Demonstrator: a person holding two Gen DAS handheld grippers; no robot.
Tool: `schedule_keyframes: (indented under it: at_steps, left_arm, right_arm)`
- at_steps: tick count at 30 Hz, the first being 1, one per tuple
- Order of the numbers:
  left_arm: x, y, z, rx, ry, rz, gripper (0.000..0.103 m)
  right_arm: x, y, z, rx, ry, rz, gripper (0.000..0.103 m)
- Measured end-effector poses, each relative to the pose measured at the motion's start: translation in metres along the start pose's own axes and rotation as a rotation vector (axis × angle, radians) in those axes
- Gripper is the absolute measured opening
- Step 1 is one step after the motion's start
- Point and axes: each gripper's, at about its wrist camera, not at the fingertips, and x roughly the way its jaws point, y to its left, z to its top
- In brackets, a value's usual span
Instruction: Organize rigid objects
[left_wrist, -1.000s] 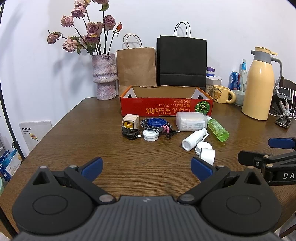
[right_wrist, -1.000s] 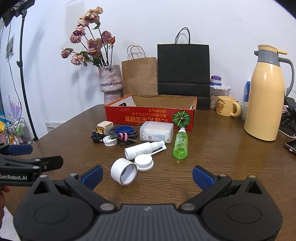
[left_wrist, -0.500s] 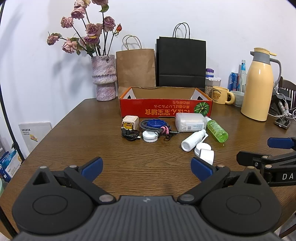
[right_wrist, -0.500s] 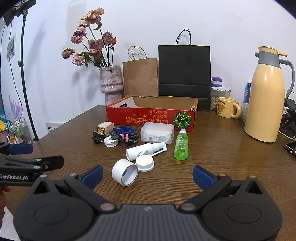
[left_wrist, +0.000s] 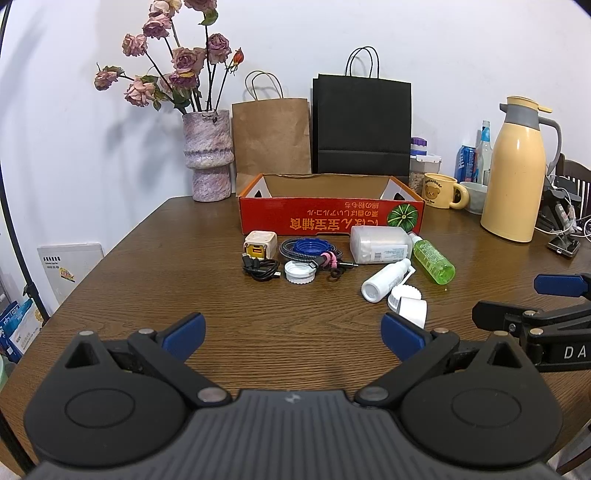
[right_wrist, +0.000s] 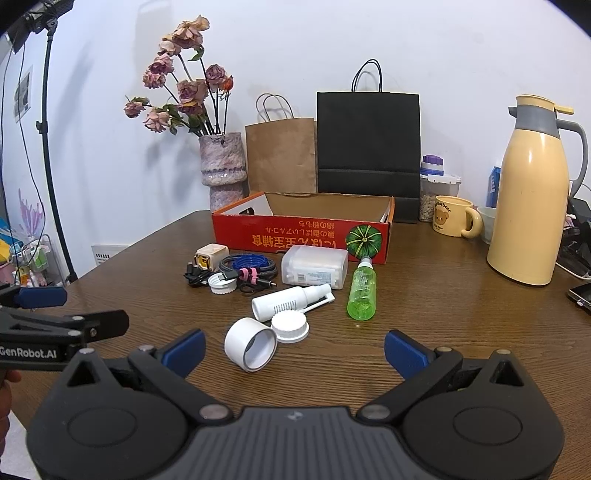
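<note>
We hold both grippers low over the near edge of the table (left_wrist: 147, 266), and almost nothing has changed in the last second; the view only shifted a little, no object has moved, so we judge the sorting has not begun. The left gripper (left_wrist: 291, 332) has its jaws spread wide with nothing between them. Going from left to right across the things to organize: the charger (left_wrist: 260, 245) stands just in front of the red box (left_wrist: 332, 221), with a black cable (left_wrist: 260, 268) touching its near side; next comes the coiled cord (left_wrist: 308, 250) with a pink tie, and a white lid (left_wrist: 300, 272) in front of it; then the clear case (left_wrist: 380, 244) lies close to the box wall; the white bottle (right_wrist: 288, 303) lies on its side, with a cap (right_wrist: 290, 327) and a tape roll (right_wrist: 251, 344) just near it; the green bottle (right_wrist: 362, 293) also lies flat, its nozzle toward the box. The right gripper (right_wrist: 293, 349) is released too, empty, and the roll sits nearest to it, a little left of its middle. The box seems empty from here, though its floor is mostly hidden; we think the roll or cap is the first to take.
</note>
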Motion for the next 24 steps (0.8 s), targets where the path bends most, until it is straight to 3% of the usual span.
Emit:
schedule_keyframes:
  at_steps: [24]
  left_arm:
    - [-0.0032, -0.0009, 0.0023, -0.001, -0.005, 0.001, 0.103]
  right_arm:
    - [-0.005, 0.0028, -0.0015, -0.013, -0.016, 0.0, 0.103]
